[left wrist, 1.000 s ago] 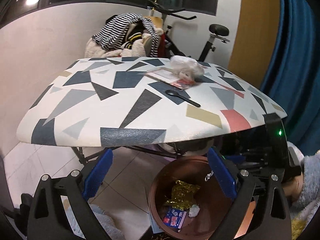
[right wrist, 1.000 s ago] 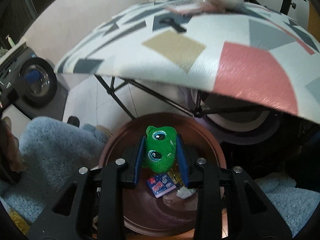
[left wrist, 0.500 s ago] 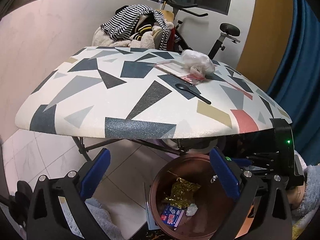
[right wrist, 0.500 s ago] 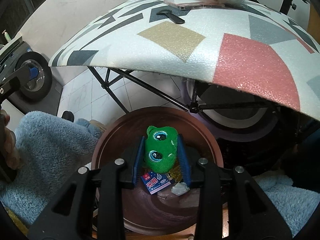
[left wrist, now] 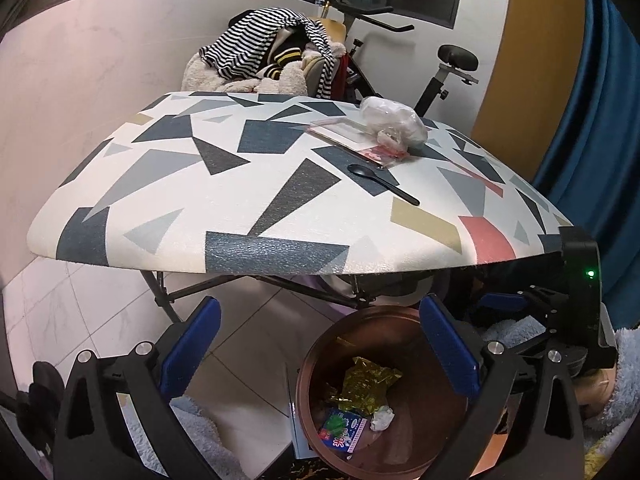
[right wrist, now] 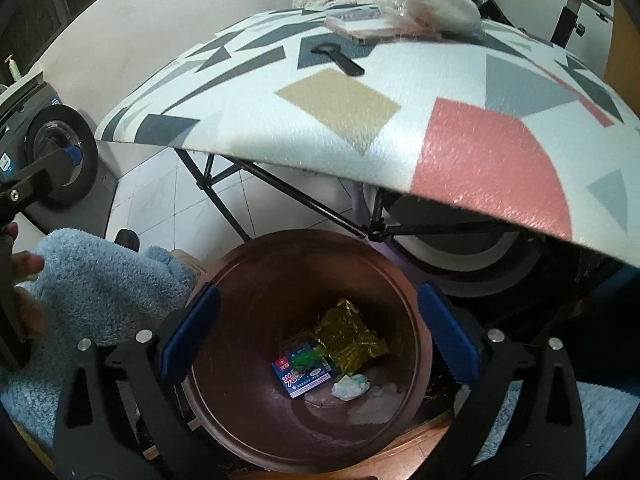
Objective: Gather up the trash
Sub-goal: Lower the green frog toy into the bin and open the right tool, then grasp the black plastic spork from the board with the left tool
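Observation:
A brown round bin (right wrist: 416,320) stands on the floor under the table's near edge; it also shows in the left wrist view (left wrist: 308,364). Inside lie a gold wrapper (right wrist: 348,336), a blue packet (right wrist: 300,376), a white paper wad (right wrist: 350,386) and a small green toy (right wrist: 306,360) on the packet. My right gripper (right wrist: 318,332) is open and empty above the bin. My left gripper (left wrist: 318,344) is open and empty, left of the bin. On the patterned table (left wrist: 248,184) lie a black spoon (left wrist: 382,178), a clear plastic bag (left wrist: 394,126) and a flat packet (left wrist: 352,136).
An exercise bike (left wrist: 436,72) and a chair piled with clothes (left wrist: 272,56) stand behind the table. A blue curtain (left wrist: 592,120) hangs at the right. Blue fleece (right wrist: 92,280) lies left of the bin. Black table legs (right wrist: 280,196) cross above the bin.
My right gripper has opened and the green toy has dropped into the bin. The left gripper has risen and shows more of the tabletop.

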Motion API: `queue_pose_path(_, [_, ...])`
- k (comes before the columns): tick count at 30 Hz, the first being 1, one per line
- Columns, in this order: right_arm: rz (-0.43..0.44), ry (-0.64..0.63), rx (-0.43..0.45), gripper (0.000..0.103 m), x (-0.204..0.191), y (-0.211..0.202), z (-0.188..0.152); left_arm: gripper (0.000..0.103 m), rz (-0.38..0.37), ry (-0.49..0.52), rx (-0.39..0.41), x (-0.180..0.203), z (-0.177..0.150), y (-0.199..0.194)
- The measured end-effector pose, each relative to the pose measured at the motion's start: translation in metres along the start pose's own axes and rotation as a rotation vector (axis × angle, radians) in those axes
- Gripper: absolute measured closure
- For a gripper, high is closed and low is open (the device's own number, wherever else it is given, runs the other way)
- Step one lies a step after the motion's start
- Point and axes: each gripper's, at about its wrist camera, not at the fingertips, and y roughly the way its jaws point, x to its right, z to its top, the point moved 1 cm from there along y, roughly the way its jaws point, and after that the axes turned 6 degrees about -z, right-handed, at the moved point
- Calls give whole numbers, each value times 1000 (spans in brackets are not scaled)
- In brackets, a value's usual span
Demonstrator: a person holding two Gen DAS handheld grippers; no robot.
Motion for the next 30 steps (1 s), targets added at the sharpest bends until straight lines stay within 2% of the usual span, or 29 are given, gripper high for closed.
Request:
queue_pose_path(8, [-20, 7, 69, 6, 5, -13, 4, 6, -1, -14, 24, -2, 1, -3])
queue_pose_path(19, [-44, 115, 151, 6, 28, -25, 8, 6, 4, 1, 35, 4, 3, -3])
queue_pose_path(26, [-54, 160, 223, 6, 46, -41, 19, 6, -19, 50, -14, 12, 24, 10])
queue_pose_path(28, [-35, 173, 213, 6, 55, -43, 26, 6, -46, 47, -43, 14, 34, 18])
queue_pose_path(30, [-77, 185, 185, 6, 65, -44, 36, 6, -31, 35, -79, 17, 48, 32])
